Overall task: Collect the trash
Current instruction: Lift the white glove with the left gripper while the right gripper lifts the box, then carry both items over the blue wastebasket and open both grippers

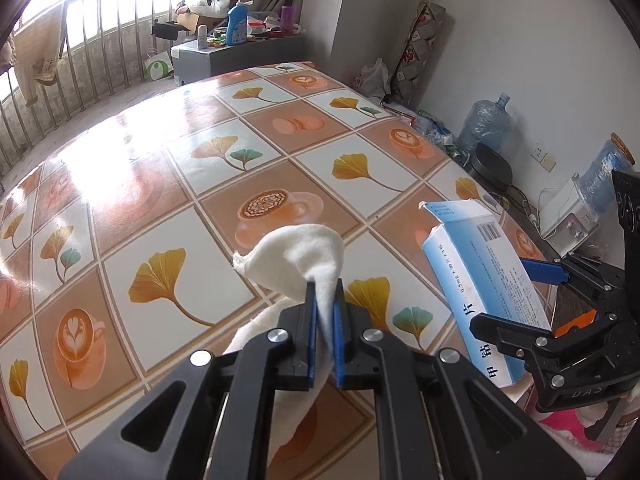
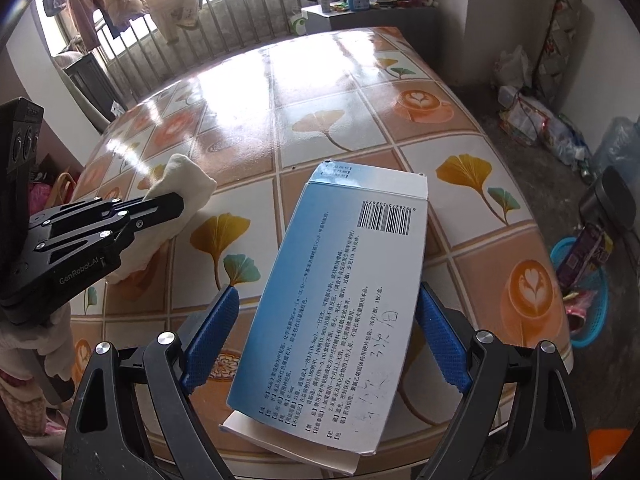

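My left gripper [image 1: 325, 300] is shut on a crumpled white tissue [image 1: 304, 256] and holds it above the patterned table [image 1: 200, 152]. The tissue hangs down below the jaws. In the right wrist view the left gripper [image 2: 176, 202] shows at the left with the tissue [image 2: 184, 180]. My right gripper [image 2: 328, 320] holds a blue and white medicine box [image 2: 340, 280] between its blue pads [image 2: 212, 328], tilted above the table's near edge. The box [image 1: 476, 272] and right gripper [image 1: 520, 292] show at the right of the left wrist view.
A blue basket [image 2: 588, 280] with wrappers stands on the floor right of the table [image 2: 360, 120]. Water jugs [image 1: 488, 120], a black stool [image 1: 494, 168] and bags line the right wall. A grey cabinet [image 1: 236, 56] with bottles stands beyond the table, by the railing.
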{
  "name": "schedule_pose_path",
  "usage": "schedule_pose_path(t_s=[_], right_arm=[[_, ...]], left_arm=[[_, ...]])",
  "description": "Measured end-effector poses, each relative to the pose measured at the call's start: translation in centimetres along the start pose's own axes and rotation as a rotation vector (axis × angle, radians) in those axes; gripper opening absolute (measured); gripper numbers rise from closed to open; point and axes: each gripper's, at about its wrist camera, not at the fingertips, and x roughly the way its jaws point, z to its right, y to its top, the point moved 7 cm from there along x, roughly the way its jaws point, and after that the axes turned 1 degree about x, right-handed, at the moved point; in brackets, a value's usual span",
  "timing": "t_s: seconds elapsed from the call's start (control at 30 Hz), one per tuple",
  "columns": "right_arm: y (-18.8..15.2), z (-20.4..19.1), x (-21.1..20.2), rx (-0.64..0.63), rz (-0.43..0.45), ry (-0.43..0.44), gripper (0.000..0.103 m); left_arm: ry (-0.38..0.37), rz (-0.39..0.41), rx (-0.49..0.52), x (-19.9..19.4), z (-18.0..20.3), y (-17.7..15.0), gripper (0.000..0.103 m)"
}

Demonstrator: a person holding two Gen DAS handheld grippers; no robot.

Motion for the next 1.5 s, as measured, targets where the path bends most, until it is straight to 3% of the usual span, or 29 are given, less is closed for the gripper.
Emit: schedule_pose_path(t_s=[0.23,0.37,0.57,0.9,1.07,1.2,1.33,1.5], right_arm=[[-0.4,-0.2,0.7,0.003,-0.024,-0.019,0.083],[-0.4,0.3,0.9,0.017,-0.027,-0.029,0.075],[-0.2,0.6,0.8,0.032,-0.021,-0.022,0.072],[0.5,1.5,0.0,0.106,0.011,0.04,0.071],[1.1,2.0,-0.9,0.159,0.053,0.118,0.071],[2.0,2.6,-2.4,0.216,0.113,0.187,0.07],[2.7,4.8,-5.0,0.295,0.212,0.222,0.07],[2.3,12.2,-8.6,0.481,0.362,0.201,0.07]], left_arm=[[0.024,0.008,0.033,0.1,0.5,0.1,0.006],[0.032,0.011,0.045,0.1,0.6,0.1,0.006],[0.039,0.016,0.051,-0.1,0.7,0.2,0.006],[0.058,0.031,0.066,-0.8,0.8,0.2,0.006],[0.066,0.064,0.062,-1.9,0.8,0.9,0.006],[0.032,0.121,0.069,-3.9,1.2,2.5,0.006],[-0.052,0.178,0.093,-5.7,2.9,5.5,0.006],[-0.22,0.212,0.169,-6.4,8.8,10.2,0.006]])
